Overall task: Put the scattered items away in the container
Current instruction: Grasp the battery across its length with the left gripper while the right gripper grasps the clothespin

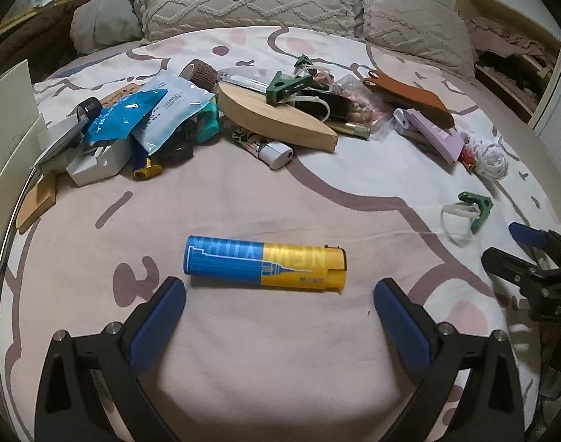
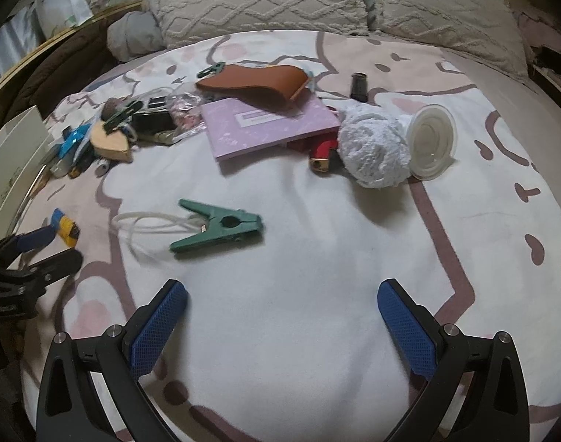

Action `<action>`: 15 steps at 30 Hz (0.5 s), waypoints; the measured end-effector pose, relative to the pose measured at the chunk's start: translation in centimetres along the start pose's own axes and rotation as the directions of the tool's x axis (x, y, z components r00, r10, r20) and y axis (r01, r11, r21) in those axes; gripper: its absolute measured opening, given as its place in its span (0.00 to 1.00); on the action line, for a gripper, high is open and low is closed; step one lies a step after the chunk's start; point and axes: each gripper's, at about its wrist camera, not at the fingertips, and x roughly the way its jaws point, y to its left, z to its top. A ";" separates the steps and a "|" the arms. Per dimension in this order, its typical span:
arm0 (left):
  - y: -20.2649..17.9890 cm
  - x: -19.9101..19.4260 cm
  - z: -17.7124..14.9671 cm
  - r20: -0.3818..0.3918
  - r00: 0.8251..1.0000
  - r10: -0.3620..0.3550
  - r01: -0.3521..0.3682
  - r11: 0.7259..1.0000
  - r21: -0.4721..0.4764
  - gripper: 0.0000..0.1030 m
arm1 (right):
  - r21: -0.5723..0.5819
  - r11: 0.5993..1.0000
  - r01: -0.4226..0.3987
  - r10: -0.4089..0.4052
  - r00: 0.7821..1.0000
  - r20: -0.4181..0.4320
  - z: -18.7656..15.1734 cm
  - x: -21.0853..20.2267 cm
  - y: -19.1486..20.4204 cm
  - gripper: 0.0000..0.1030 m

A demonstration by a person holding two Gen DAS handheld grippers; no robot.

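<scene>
The left gripper (image 1: 279, 287) stands with its blue-padded jaws spread wide and nothing between them. A blue and yellow cylindrical lighter (image 1: 265, 267) lies crosswise on the pink and white patterned bedspread (image 1: 243, 350), just beyond the fingertips at twelve o'clock, its blue end near the left pad and its yellow end short of the right pad; neither pad touches it.

Farther off at eleven o'clock sits a heap of clutter: blue and white foil sachets (image 1: 148, 114), a pale grey cardboard box (image 1: 96, 164) and a flat leaf-shaped wooden piece (image 1: 277, 118). A white lighter with a leafy print (image 1: 264, 149) lies at twelve o'clock beyond the blue and yellow one. At the left edge, about nine o'clock, stands a white box wall (image 1: 11, 110); whether it is the container I cannot tell.

The right gripper (image 2: 282, 293) is likewise spread wide and empty over the bedspread. A green plastic clothes peg with a loop of white cord (image 2: 216, 230) lies ahead of it at eleven o'clock, apart from both pads. Beyond, at twelve o'clock, a lilac notebook (image 2: 269, 125) lies under a brown leather pouch (image 2: 254, 83); at one o'clock a fluffy white ball (image 2: 372, 151) touches a clear round plastic lid (image 2: 433, 143), with a red lighter (image 2: 323, 154) just beside the ball.
</scene>
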 end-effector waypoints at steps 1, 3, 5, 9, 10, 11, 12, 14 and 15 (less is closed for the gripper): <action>0.0 0.0 0.0 0.001 1.000 0.002 -0.002 1.000 0.001 1.00 | -0.009 1.000 0.001 -0.001 1.000 0.003 -0.1 -0.1 0.2 1.00; 0.0 -0.1 0.0 0.005 1.000 0.002 -0.002 1.000 -0.004 1.00 | -0.040 0.999 0.010 -0.010 1.000 0.009 -0.1 -0.2 1.0 1.00; 0.1 -0.1 -0.1 0.012 1.000 0.000 0.000 1.000 -0.007 1.00 | -0.081 0.997 0.010 -0.009 1.000 0.016 0.0 -0.3 1.8 1.00; 0.2 -0.2 -0.1 0.023 1.000 -0.002 0.003 1.000 -0.014 1.00 | -0.130 0.991 0.016 -0.011 0.999 0.038 0.4 -0.5 3.0 1.00; 0.2 -0.2 -0.1 0.025 1.000 -0.003 0.004 1.000 -0.016 0.99 | -0.133 0.991 0.017 -0.012 0.999 0.039 0.6 -0.5 3.2 1.00; 0.3 -0.2 -0.1 0.028 1.000 -0.005 0.005 1.000 -0.019 0.98 | -0.132 0.991 0.020 -0.015 0.999 0.041 0.8 -0.4 3.2 1.00; 0.3 -0.3 -0.1 0.030 1.000 -0.005 0.006 1.000 -0.022 0.97 | -0.127 0.991 0.031 -0.025 0.999 0.043 1.0 -0.3 3.2 1.00; 0.4 -0.3 -0.1 0.035 0.999 -0.005 0.006 1.000 -0.028 0.95 | -0.120 0.991 0.050 -0.046 0.998 0.038 1.3 0.0 3.3 0.90; 0.5 -0.4 -0.1 0.037 0.999 -0.005 0.006 0.999 -0.031 0.94 | -0.115 0.992 0.048 -0.044 0.998 0.034 1.4 0.1 3.2 0.86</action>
